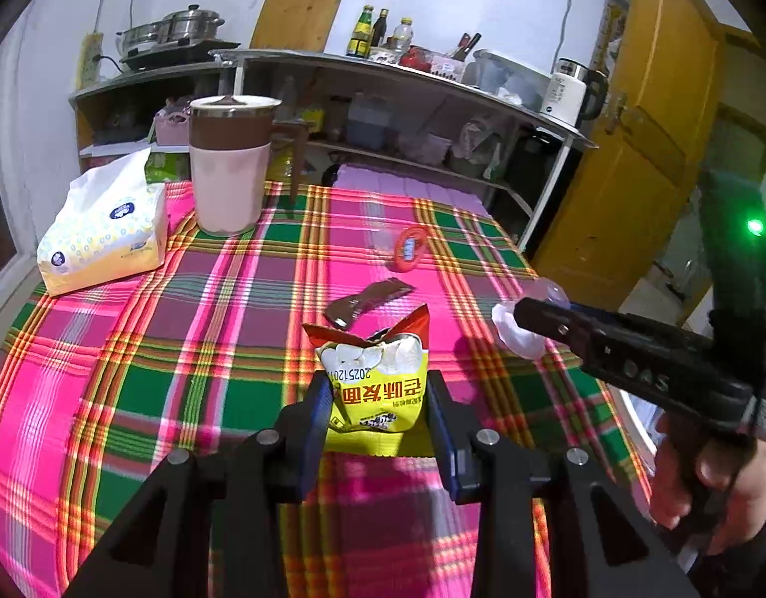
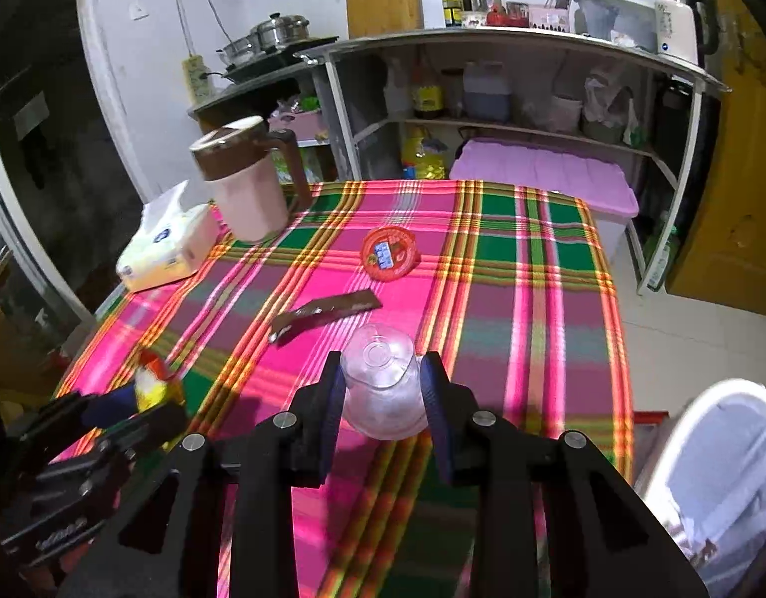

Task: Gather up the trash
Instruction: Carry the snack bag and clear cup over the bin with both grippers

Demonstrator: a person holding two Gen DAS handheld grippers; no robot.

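A yellow snack bag (image 1: 378,388) is clamped between the pads of the left hand-held gripper (image 1: 378,398), above the plaid-covered bench (image 1: 233,299). A clear plastic cup (image 2: 383,383) is squeezed in the right hand-held gripper (image 2: 383,398). Farther on the bench, a brown wrapper (image 2: 328,316) and a red round lid (image 2: 387,254) are seen lying apart. A white bin (image 2: 721,473) is seen at the right.

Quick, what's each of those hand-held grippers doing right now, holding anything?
Left hand-held gripper: closed on the yellow snack bag.
Right hand-held gripper: closed on the clear plastic cup.
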